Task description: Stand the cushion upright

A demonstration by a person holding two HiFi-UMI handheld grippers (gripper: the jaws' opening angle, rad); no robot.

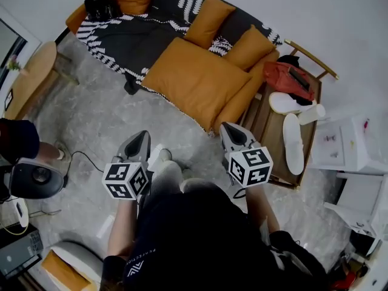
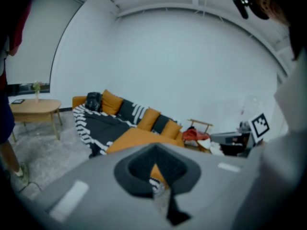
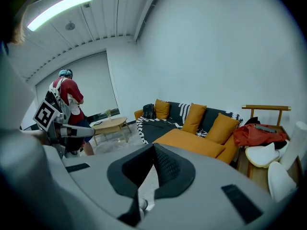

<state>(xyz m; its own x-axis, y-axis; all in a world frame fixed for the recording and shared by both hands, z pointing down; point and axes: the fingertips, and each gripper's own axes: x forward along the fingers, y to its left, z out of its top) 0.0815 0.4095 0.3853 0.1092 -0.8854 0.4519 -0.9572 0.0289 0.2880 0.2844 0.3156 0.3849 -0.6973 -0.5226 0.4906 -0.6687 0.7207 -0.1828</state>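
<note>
The cushion (image 1: 194, 80), a large orange one, lay flat on the seat of the sofa (image 1: 239, 105), towards its right end. One corner reached the near edge of the seat. A black blanket (image 1: 130, 38) with white patterned borders covered the seat to the left of it. Three smaller back cushions (image 1: 209, 20) of the same orange leaned upright against the sofa's back, one at the far left and two behind the flat one. A black bag (image 1: 102, 3) sat at the far left end, beside the leftmost back cushion.

Both tools were held over the grey marbled floor (image 1: 103, 120) on the near side of the sofa, pointing towards it and slightly down. The left tool (image 1: 143, 136) had its jaws drawn together with nothing between them. It was well apart from the cushion. The right tool (image 1: 225, 128) was likewise closed and empty. Its tip was near the sofa's right front corner but touching nothing.

To the right of the sofa stood a low wooden side surface (image 1: 267, 123). It carried a crumpled red cloth (image 1: 288, 77) at its far end and several white objects nearer, too small to name. A round wooden surface (image 1: 27, 77) stood on the floor at the far left. In the right gripper view a person (image 3: 67, 97) in a red top stood beside it, back turned.
</note>
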